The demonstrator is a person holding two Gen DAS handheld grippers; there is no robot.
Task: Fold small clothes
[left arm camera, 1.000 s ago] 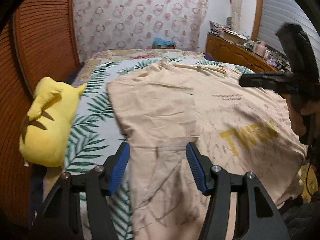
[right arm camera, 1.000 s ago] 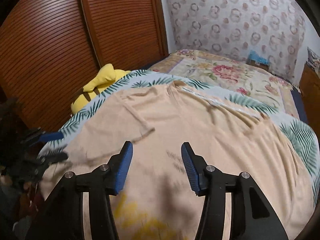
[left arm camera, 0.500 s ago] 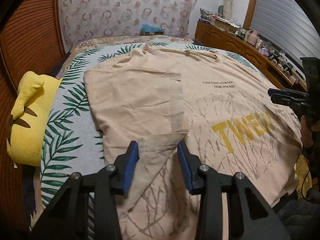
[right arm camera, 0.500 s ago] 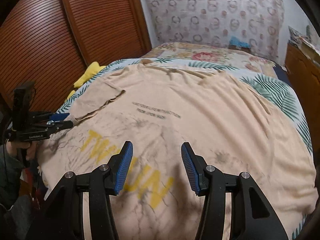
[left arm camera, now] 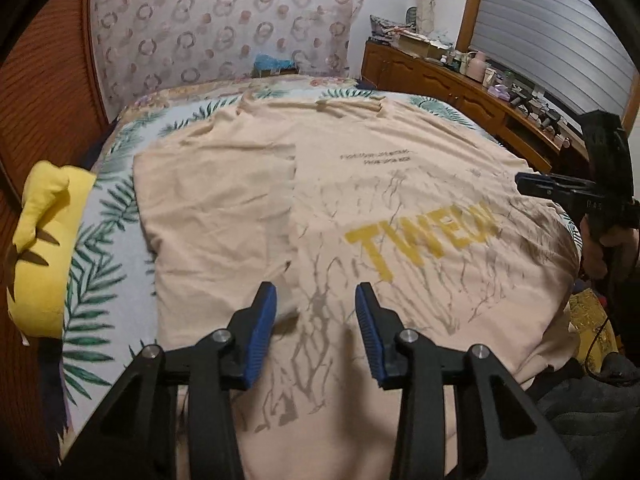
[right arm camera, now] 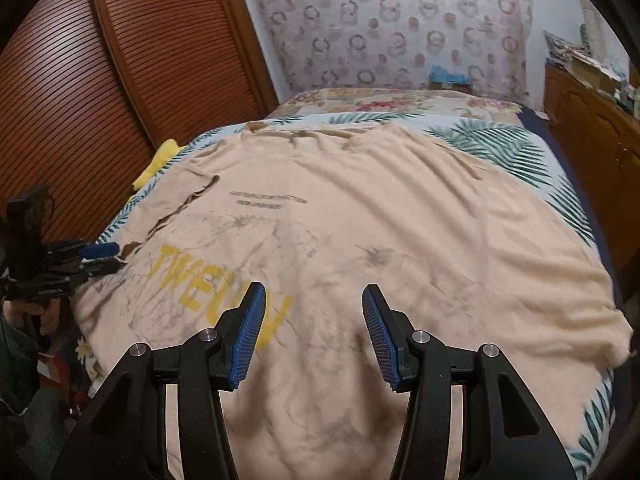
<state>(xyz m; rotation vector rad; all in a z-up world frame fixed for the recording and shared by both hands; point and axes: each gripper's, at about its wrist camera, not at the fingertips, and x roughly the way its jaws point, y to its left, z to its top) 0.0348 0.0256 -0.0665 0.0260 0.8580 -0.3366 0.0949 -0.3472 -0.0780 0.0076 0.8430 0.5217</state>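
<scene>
A beige T-shirt [left arm camera: 400,208] with yellow lettering and grey crack print lies spread on the bed; it also shows in the right wrist view [right arm camera: 380,216]. Its left side is folded over the body, forming a flap [left arm camera: 216,208]. My left gripper [left arm camera: 316,312] is open and empty just above the shirt's near edge beside the flap's lower corner. My right gripper [right arm camera: 312,316] is open and empty above the shirt's near right part. Each gripper shows at the edge of the other's view: the right one [left arm camera: 560,190], the left one [right arm camera: 96,256].
A yellow plush toy [left arm camera: 40,248] lies at the bed's left edge against the wooden louvred doors [right arm camera: 120,80]. The leaf-print bedspread [left arm camera: 100,240] shows around the shirt. A wooden dresser [left arm camera: 460,88] with clutter stands to the right. A patterned headboard cover [right arm camera: 400,20] is behind.
The left gripper has opened wider and shifted right off the folded flap's corner. The right gripper has moved slightly; the shirt lies as it did.
</scene>
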